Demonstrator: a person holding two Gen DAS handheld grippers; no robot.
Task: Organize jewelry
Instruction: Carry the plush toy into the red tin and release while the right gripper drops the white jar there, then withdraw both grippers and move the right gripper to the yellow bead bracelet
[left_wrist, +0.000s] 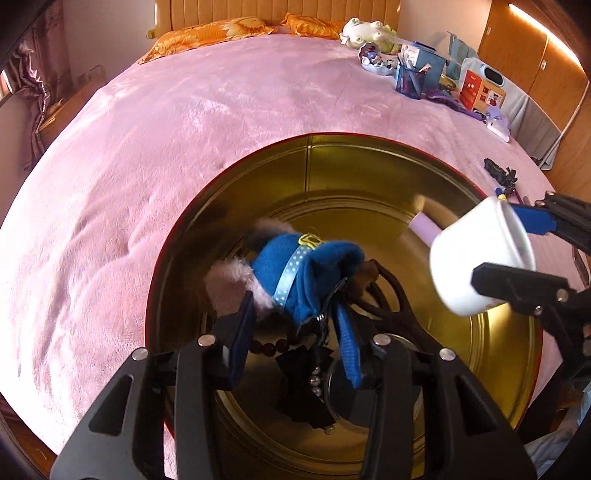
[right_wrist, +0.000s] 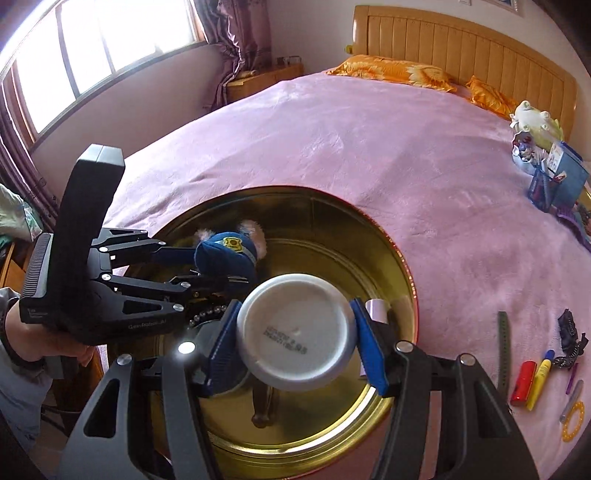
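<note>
A round gold tin (left_wrist: 306, 147) with a red rim lies on the pink bed. Over it my left gripper (left_wrist: 295, 306) is shut on a blue plush toy (left_wrist: 295, 273) with pink fur ears and a dotted ribbon. Below the toy, inside the tin, lie dark red beads (left_wrist: 273, 347), a black bow with pearls (left_wrist: 306, 387) and black hair ties (left_wrist: 388, 295). My right gripper (right_wrist: 293, 310) is shut on a white jar (right_wrist: 297, 334), bottom towards the camera, above the tin (right_wrist: 332, 206). The right wrist view shows the left gripper (right_wrist: 218, 266) with the toy (right_wrist: 225, 254) at the tin's left.
Beside the tin on the blanket lie a red tube (right_wrist: 522, 382), a yellow tube (right_wrist: 541, 376), a green strap (right_wrist: 503, 347), a yellow ring (right_wrist: 573, 421) and a black hair bow (right_wrist: 567, 326). A blue mesh pen holder (left_wrist: 410, 79), boxes and a white plush sit far right near the headboard.
</note>
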